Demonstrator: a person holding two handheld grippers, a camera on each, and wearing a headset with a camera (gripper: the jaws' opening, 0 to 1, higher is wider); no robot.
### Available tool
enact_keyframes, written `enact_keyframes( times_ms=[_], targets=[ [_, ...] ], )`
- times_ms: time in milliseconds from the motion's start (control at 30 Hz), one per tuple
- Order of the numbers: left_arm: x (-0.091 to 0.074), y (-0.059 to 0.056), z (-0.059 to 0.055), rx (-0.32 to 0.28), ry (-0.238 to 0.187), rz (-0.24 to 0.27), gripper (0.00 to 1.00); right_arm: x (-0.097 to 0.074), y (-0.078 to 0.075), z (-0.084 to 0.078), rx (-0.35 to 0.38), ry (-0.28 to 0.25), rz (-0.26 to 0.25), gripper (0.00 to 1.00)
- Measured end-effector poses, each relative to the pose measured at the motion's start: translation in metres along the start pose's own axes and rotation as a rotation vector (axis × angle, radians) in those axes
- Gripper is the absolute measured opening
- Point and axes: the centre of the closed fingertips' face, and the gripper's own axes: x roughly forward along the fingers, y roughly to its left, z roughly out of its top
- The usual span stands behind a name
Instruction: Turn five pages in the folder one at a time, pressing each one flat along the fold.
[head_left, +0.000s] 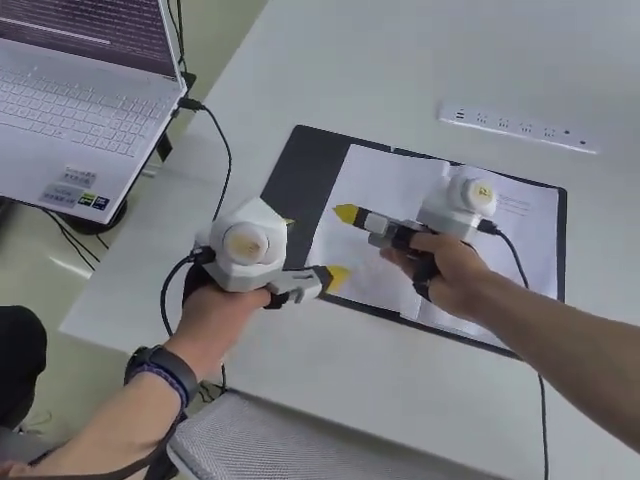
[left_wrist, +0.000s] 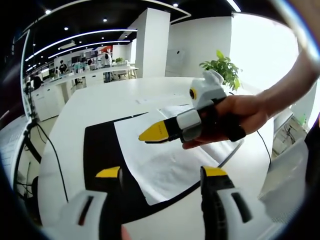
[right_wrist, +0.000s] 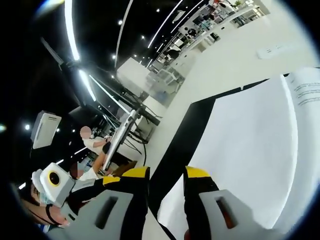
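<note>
A black folder (head_left: 300, 180) lies open on the white table, with a white page (head_left: 390, 200) spread across it. My left gripper (head_left: 335, 277) hovers at the folder's near-left edge, its jaws wide open and holding nothing (left_wrist: 161, 172). My right gripper (head_left: 347, 213) hangs above the left part of the page and points left. In the left gripper view the right gripper (left_wrist: 155, 133) floats over the page (left_wrist: 160, 160). In the right gripper view its jaws (right_wrist: 166, 172) stand a small gap apart, empty, over the border between the black cover (right_wrist: 185, 135) and the page (right_wrist: 250, 145).
An open laptop (head_left: 80, 80) sits at the far left, with a black cable (head_left: 222, 150) running along the table edge. A white power strip (head_left: 520, 125) lies beyond the folder. A grey chair (head_left: 280, 440) stands just below the table's near edge.
</note>
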Motion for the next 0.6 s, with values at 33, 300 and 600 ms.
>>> enact_keyframes(
  times_ms=[33,300,600],
  targets=[
    [0.001,-0.001,0.0,0.001,0.0,-0.003,0.6,-0.004,0.0,0.003,-0.002,-0.008,-0.005,0.24],
    [0.013,-0.006,-0.008,0.002,0.025,-0.028,0.46,-0.031,0.004,0.009,-0.008,-0.037,-0.039,0.19],
    [0.03,-0.004,-0.028,-0.006,0.073,-0.035,0.31,-0.05,-0.005,0.02,0.0,-0.064,-0.067,0.17]
  ],
)
